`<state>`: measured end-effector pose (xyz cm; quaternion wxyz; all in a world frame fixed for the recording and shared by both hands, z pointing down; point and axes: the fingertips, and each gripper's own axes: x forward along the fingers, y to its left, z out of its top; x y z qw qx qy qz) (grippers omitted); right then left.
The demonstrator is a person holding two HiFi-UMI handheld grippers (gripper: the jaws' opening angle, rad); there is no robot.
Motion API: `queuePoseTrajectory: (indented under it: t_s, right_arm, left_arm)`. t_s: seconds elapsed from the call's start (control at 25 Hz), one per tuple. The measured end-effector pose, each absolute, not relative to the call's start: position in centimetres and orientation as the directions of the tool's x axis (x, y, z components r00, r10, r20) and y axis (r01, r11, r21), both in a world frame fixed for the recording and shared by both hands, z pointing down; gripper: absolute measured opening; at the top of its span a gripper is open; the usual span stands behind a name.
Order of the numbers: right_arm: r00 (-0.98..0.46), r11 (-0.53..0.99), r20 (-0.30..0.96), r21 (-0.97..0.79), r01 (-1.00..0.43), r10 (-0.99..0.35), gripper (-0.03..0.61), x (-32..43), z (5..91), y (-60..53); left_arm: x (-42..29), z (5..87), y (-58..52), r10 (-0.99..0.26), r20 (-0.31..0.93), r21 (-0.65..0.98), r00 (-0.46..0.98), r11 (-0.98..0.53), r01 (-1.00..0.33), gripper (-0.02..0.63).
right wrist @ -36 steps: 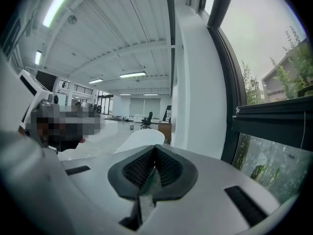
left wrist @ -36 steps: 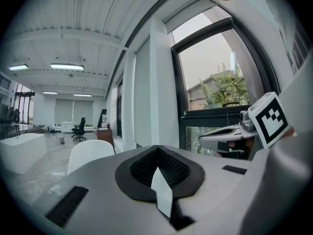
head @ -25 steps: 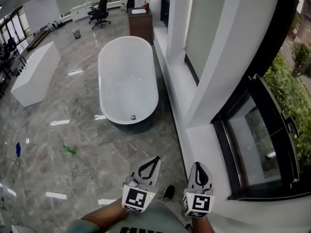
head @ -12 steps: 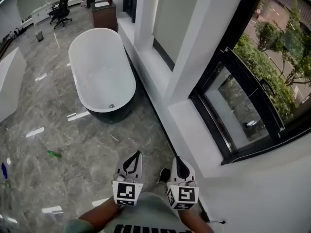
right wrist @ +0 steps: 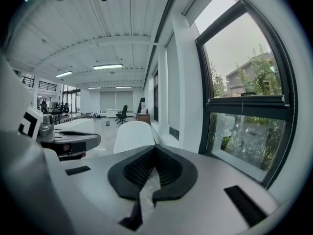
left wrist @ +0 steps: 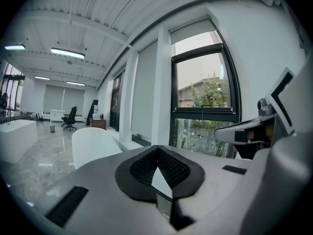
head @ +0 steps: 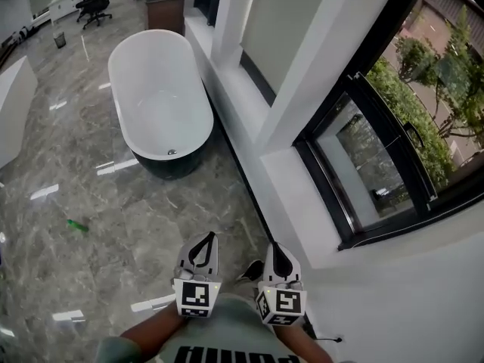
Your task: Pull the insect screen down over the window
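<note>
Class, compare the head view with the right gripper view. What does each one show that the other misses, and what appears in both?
Only the head view: a small green object on the floor, the person's shoe, and the right claw seen from above. Only the right gripper view: the ceiling lights and that claw's shut jaws close up. Both: the white bathtub, the black-framed window and the left claw.
</note>
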<state>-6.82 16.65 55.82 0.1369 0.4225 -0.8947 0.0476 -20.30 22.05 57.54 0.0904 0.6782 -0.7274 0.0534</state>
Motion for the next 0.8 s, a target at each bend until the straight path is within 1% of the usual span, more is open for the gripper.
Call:
queuePoseTrajectory:
  t_s: [0.24, 0.4, 0.8]
  right_arm:
    - [-0.622, 0.659, 0.286, 0.047, -0.751, -0.729, 0.003, -7.2, 56.5, 17.8]
    - [-0.624, 0.666, 0.3, 0.051, -0.745, -0.721, 0.003, -7.5, 56.2, 18.1]
    - [-0.658, 0.698, 0.292, 0.052, -0.714, -0.694, 0.003, -7.7, 56.7, 18.3]
  left_arm:
    - [-20.3, 57.5, 22.8, -0.98, 0.185, 0.056, -0.071, 0.082, -0.995, 0.013]
    - [-20.7, 57.4, 23.2, -0.978, 0.192, 0.062, -0.084, 0.097, -0.993, 0.013]
    - [-20.4, 58.0, 23.9, -0.976, 0.192, 0.058, -0.106, 0.119, -0.991, 0.013]
